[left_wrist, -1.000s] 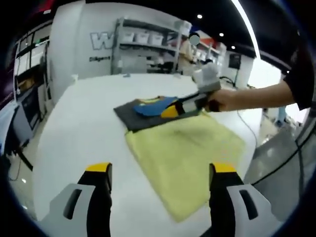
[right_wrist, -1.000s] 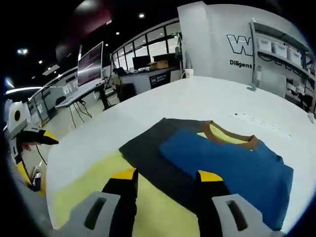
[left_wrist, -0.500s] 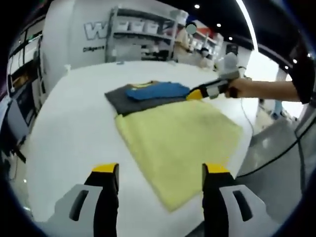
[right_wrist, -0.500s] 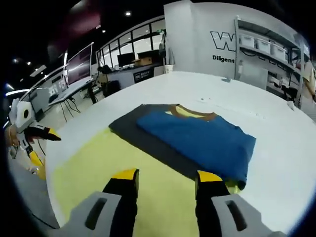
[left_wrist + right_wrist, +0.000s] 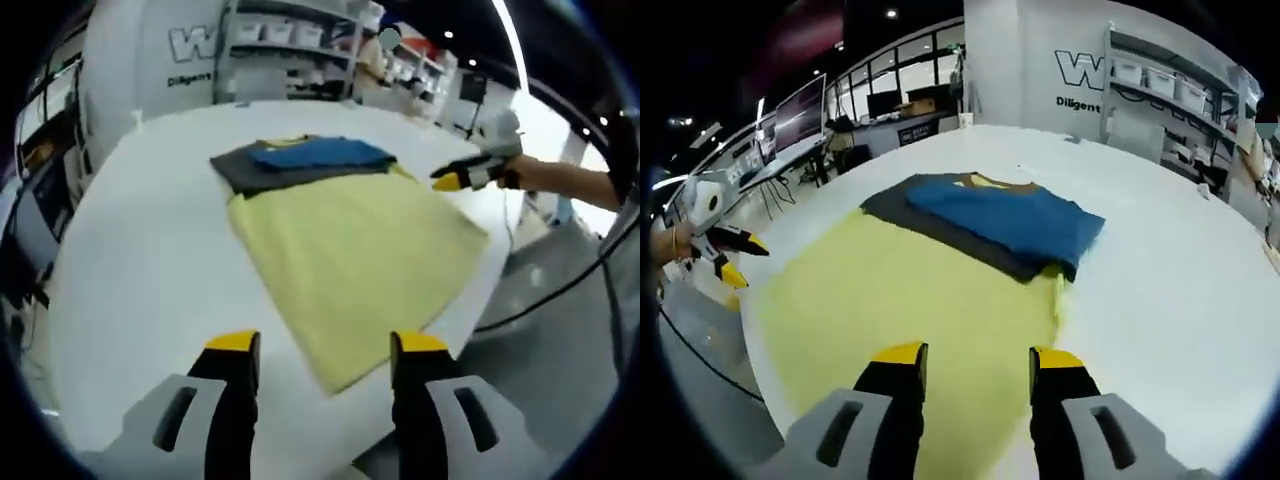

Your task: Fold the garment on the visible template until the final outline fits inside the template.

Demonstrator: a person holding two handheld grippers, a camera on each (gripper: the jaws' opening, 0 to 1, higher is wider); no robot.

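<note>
The folded blue garment (image 5: 1005,217) lay on a dark grey rectangular template (image 5: 940,217) at the upper centre of the right gripper view, well beyond the right gripper (image 5: 968,362) and left gripper (image 5: 320,345), both with jaws apart and empty over the yellow cloth (image 5: 350,250).

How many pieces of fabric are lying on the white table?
3: a yellow cloth nearest the grippers, a dark grey template beyond it, and a folded blue garment on the template. Others may be hidden underneath.

Blue garment (image 5: 1010,217): soft matt cloth. Dark template (image 5: 940,222): matt sheet. Yellow cloth (image 5: 350,250): napped, matt. White table (image 5: 140,250): smooth, faintly glossy.
</note>
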